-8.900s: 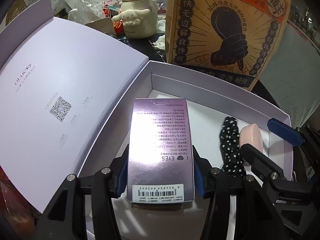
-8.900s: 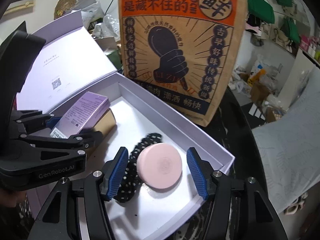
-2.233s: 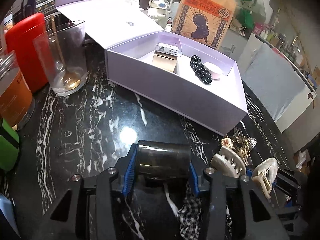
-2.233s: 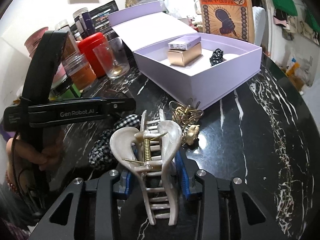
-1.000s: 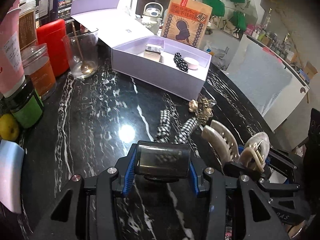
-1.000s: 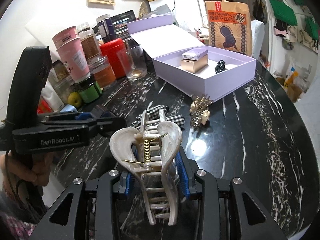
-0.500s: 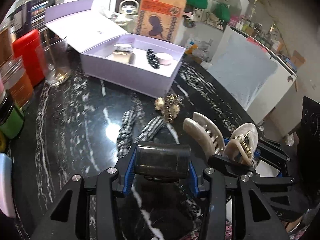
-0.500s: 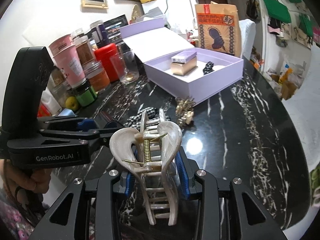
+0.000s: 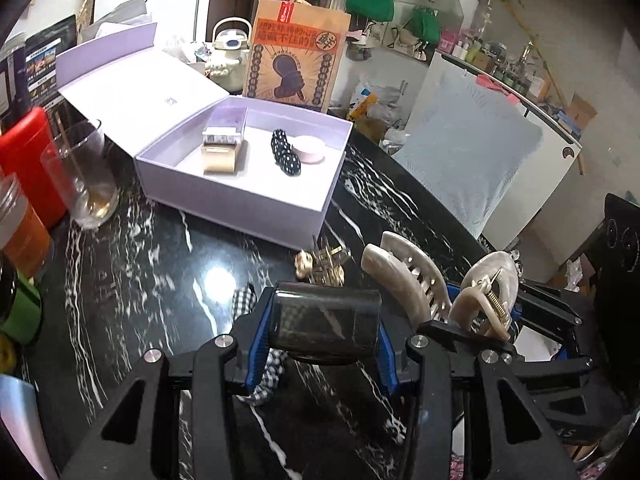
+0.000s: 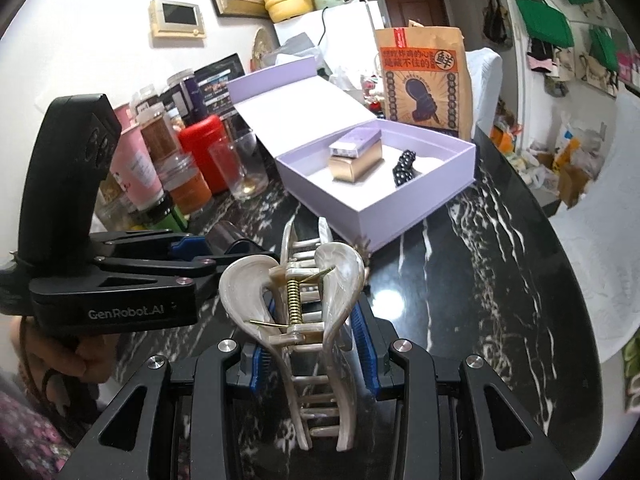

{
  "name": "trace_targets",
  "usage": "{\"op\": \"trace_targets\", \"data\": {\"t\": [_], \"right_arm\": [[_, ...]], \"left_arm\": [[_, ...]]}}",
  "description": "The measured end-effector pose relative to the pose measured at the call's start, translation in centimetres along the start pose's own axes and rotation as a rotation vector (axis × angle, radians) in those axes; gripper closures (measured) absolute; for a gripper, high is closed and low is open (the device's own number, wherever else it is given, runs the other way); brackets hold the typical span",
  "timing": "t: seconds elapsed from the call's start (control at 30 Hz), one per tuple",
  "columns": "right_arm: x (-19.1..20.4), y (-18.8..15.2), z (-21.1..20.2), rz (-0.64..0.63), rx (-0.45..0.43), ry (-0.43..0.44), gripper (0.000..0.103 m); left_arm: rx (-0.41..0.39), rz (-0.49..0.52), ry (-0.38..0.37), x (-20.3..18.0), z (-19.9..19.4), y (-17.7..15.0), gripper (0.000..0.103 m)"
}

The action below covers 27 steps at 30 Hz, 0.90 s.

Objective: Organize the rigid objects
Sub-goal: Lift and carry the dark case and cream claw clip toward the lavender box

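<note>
My left gripper (image 9: pixel 322 348) is shut on a dark smoky translucent case (image 9: pixel 325 326), held above the black marble table. My right gripper (image 10: pixel 310 350) is shut on a cream pearly hair claw clip (image 10: pixel 304 304); the clip also shows in the left wrist view (image 9: pixel 412 280). The open lilac box (image 9: pixel 240 196) stands further back and holds a lilac carton on a gold carton (image 9: pixel 222 148), a black polka-dot scrunchie (image 9: pixel 285 154) and a pink round compact (image 9: pixel 308 149). The box also shows in the right wrist view (image 10: pixel 400 212).
A gold hair clip (image 9: pixel 322 266) and a checked scrunchie (image 9: pixel 244 300) lie on the table before the box. A glass (image 9: pixel 84 172), a red canister (image 9: pixel 24 160) and jars stand left. An orange paper bag (image 9: pixel 298 66) stands behind the box. The table edge runs on the right.
Both grippers have risen and tilted, keeping hold of the case and the claw clip. The box now appears nearer and more central in the left wrist view.
</note>
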State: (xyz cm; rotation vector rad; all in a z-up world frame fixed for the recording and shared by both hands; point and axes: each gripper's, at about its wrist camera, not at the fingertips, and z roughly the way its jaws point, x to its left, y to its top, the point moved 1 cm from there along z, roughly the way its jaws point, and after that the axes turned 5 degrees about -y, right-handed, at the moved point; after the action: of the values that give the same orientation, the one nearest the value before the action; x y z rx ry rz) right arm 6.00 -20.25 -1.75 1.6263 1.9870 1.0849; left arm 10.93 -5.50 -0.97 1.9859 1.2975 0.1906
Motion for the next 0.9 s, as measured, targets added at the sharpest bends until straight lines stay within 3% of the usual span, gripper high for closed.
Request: {"op": "trace_targets", "data": {"t": [0.27,0.9], "right_arm": [[-0.4,2.3,0.9,-0.012,-0.002,0.035,0.067],[-2.0,8.0,2.3,-0.073,-0.045,0.019,0.067]], "left_arm": [[-0.031,0.006,0.020,0.6,-0.5,2.2,0.059],[-0.090,0.044,0.047,1.7,-0.3,7.4,0.059]]}}
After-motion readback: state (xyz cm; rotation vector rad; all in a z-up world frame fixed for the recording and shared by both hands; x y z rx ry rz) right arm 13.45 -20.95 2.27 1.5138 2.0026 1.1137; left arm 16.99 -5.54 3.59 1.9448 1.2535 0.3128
